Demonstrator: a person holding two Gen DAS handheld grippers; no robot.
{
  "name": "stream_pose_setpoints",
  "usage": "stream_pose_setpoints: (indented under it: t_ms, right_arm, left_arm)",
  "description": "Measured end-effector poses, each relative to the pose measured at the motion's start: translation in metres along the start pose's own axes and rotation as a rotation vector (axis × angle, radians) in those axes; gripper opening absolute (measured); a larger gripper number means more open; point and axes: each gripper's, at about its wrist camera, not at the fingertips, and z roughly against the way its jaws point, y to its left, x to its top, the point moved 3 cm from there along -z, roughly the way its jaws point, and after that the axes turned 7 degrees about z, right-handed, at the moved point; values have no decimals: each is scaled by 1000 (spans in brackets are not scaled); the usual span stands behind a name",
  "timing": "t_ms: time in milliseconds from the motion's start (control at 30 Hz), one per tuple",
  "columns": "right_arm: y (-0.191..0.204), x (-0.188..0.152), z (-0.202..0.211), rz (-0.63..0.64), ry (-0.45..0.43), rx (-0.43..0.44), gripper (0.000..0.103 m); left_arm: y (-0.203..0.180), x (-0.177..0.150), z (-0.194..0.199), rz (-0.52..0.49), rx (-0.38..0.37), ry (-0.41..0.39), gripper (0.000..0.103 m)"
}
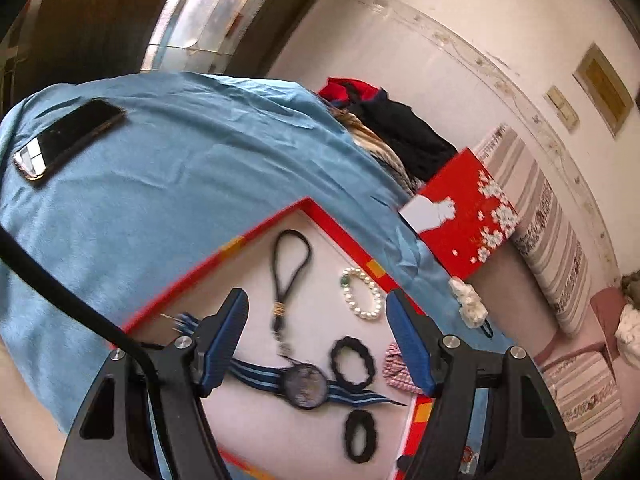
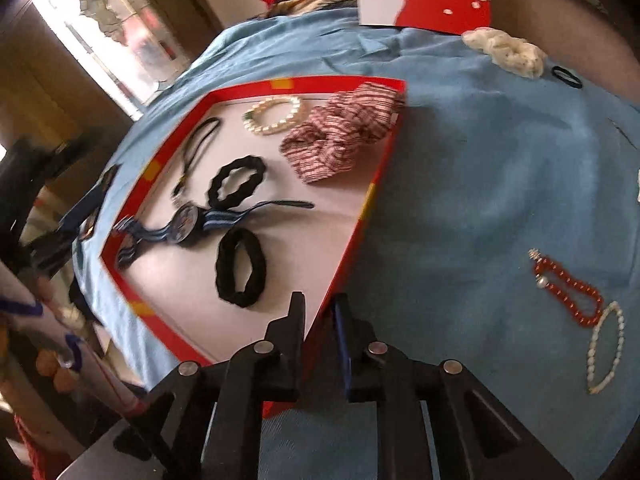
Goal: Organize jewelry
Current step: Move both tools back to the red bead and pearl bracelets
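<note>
A shallow red box (image 1: 248,236) with a white floor lies on blue cloth. It holds a pearl bracelet (image 1: 362,294), a black cord loop (image 1: 290,264), a striped watch (image 1: 304,384), two black scrunchies (image 1: 353,360) and a pink striped scrunchie (image 2: 340,136). My left gripper (image 1: 316,308) hovers open over the box with nothing in it. My right gripper (image 2: 320,308) is nearly closed at the box's near right wall (image 2: 372,200), with the red rim between its fingers. A red bead bracelet (image 2: 568,288) and a white bead bracelet (image 2: 608,344) lie on the cloth to its right.
A white scrunchie (image 2: 508,52) and a thin black hair tie (image 2: 566,77) lie on the cloth past the box. The red flowered lid (image 1: 468,216) leans at the table's far edge beside piled clothes. A phone (image 1: 68,140) lies far left.
</note>
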Motion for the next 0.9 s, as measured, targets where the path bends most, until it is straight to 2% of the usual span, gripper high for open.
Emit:
stream_pose_setpoints:
  t_ms: [67, 133, 167, 200, 267, 367, 467, 533, 633, 767, 800, 900]
  right_arm:
    - [-3, -5, 14, 0, -41, 23, 18]
    - [-16, -13, 37, -19, -93, 7, 31]
    - [-26, -21, 53, -32, -118, 2, 42]
    - [-39, -30, 68, -45, -142, -18, 47]
    - [-69, -48, 95, -65, -177, -90, 51]
    - [-122, -77, 125, -115, -181, -234, 53]
    - [-174, -98, 137, -230, -166, -262, 53]
    - [-195, -107, 141, -283, -181, -251, 53]
    - [-211, -112, 142, -297, -197, -252, 53]
    - [-223, -117, 137, -309, -201, -229, 53]
    - [-225, -116, 135, -313, -204, -219, 53]
    - [-228, -114, 127, -303, -209, -195, 53]
  left_arm:
    - [-15, -8, -2, -47, -3, -6, 70]
    - [-32, -18, 0, -117, -4, -25, 70]
    - [-42, -24, 2, -163, -5, -33, 70]
    - [-50, -29, 3, -199, -8, -33, 70]
    - [-70, -45, 7, -271, -32, -2, 70]
    - [-106, -83, 13, -400, -102, 99, 70]
    - [-140, -128, 4, -519, -154, 235, 70]
    - [-158, -154, -9, -550, -187, 341, 70]
    - [-175, -187, -40, -537, -192, 502, 70]
    - [-186, -216, -83, -528, -148, 627, 69]
    - [-186, -222, -93, -523, -143, 654, 66]
    - [-188, -234, -113, -518, -141, 705, 64]
